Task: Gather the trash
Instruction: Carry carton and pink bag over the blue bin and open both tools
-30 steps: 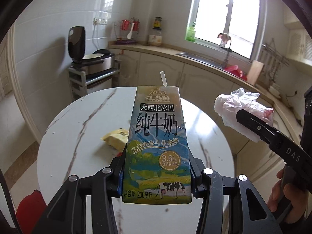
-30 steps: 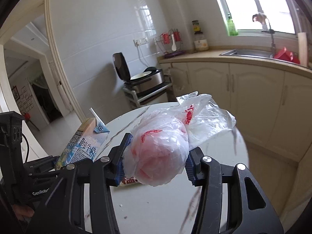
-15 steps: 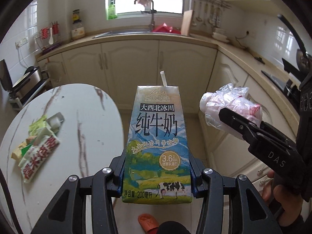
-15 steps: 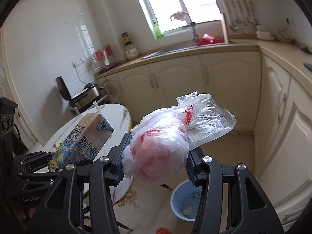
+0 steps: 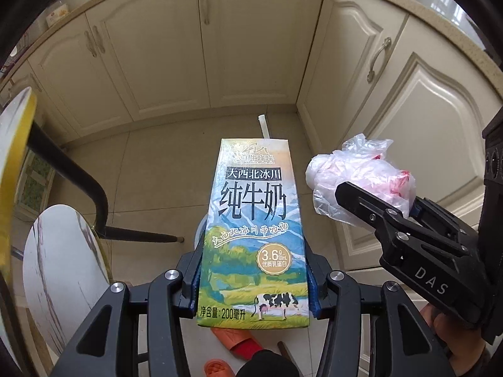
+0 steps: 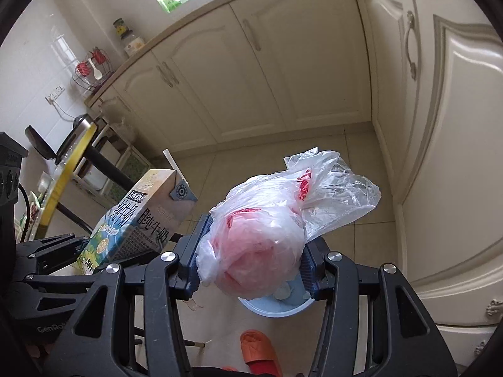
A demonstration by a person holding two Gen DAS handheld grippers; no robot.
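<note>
My left gripper (image 5: 253,286) is shut on a milk carton (image 5: 254,229) with a white straw, held upright over the tiled floor. My right gripper (image 6: 250,260) is shut on a crumpled clear plastic bag (image 6: 267,235) with red print. A pale blue bin (image 6: 276,306) stands on the floor right under the bag; only its rim shows. In the left wrist view the right gripper (image 5: 361,201) with the bag (image 5: 355,176) is just right of the carton. In the right wrist view the carton (image 6: 138,220) is at the left.
Cream cabinet doors (image 5: 251,40) enclose the floor corner ahead and to the right. The round marble table (image 5: 12,157) with black legs is at the left. Orange slippers (image 6: 257,352) lie on the floor near the bin.
Both grippers have swung away from the table and tipped down toward the floor, still holding the carton and the bag. The blue bin now sits directly under the bag.
</note>
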